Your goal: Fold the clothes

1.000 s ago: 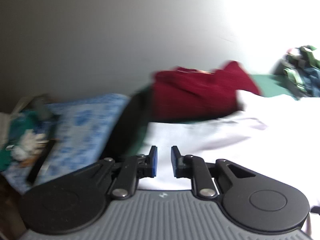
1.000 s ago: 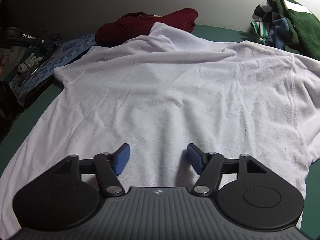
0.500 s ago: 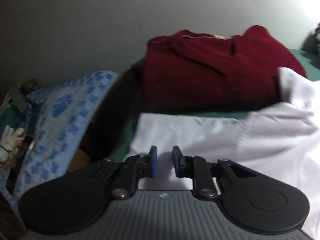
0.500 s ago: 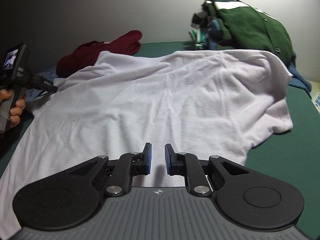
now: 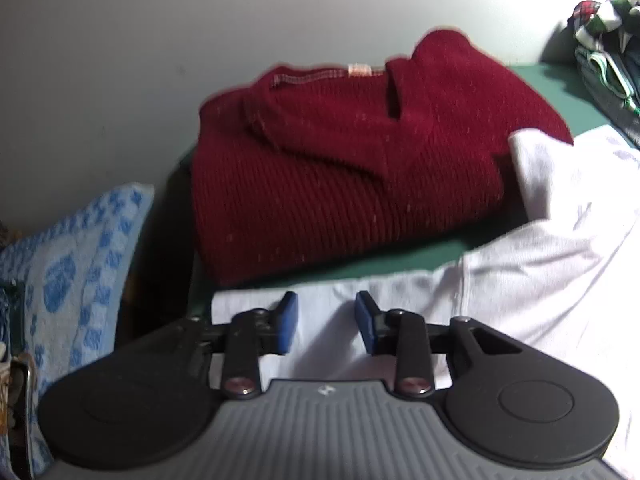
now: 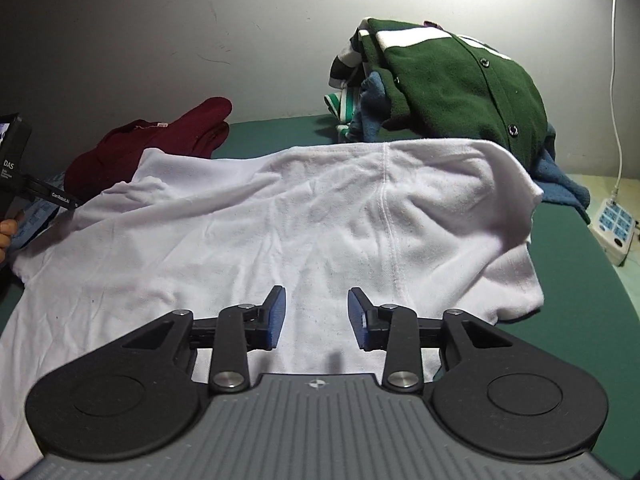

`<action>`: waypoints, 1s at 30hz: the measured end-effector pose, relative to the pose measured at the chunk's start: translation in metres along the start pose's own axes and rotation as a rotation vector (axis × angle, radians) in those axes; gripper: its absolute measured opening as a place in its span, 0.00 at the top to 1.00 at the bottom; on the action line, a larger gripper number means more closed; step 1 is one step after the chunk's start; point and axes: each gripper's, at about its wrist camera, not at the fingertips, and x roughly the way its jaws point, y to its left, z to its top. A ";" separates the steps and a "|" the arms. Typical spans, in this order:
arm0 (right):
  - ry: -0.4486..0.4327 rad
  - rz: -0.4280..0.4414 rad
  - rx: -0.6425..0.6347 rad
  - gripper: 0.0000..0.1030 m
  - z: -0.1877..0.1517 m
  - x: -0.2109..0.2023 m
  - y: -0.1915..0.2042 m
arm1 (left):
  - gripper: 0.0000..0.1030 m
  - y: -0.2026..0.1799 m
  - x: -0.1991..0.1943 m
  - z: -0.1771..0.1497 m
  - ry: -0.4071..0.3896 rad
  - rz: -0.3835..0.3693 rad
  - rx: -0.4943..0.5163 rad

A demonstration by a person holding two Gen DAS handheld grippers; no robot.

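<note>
While both pairs of jaws are opening with nothing clamped between them, the scene is reading as follows.

Left gripper: its blue pads are standing apart and widening, hovering over the outer end of a sleeve; no cloth is pinched.

Right gripper: its jaws are likewise parting, poised above the body of the shirt with only flat fabric showing in the gap.

White cotton T-shirt: it is lying spread and wrinkled on the green tabletop, one sleeve reaching toward the left gripper, the other drooping beside the heap.

Folded dark-red ribbed knit sweater: it is sitting as a neat stack just beyond the left sleeve, judged finished.

Heap of unfolded garments topped by a green buttoned jacket: it is waiting at the far right, partly under the shirt's edge.

Blue patterned towel: it is lying off the table's left side.

White power strip: it is resting at the far right edge.

Progress: one garment appears done; the white shirt is laid out but not yet folded, and the heap remains.
</note>
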 end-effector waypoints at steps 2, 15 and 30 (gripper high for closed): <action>-0.002 -0.047 0.010 0.62 0.004 0.004 -0.011 | 0.55 -0.004 0.001 0.000 -0.018 0.021 0.001; -0.076 -0.302 0.110 0.43 0.053 0.048 -0.113 | 0.81 -0.017 0.023 0.006 -0.040 0.286 0.029; -0.096 -0.265 0.213 0.48 0.060 0.018 -0.132 | 0.73 0.007 -0.054 -0.033 -0.076 0.173 -0.142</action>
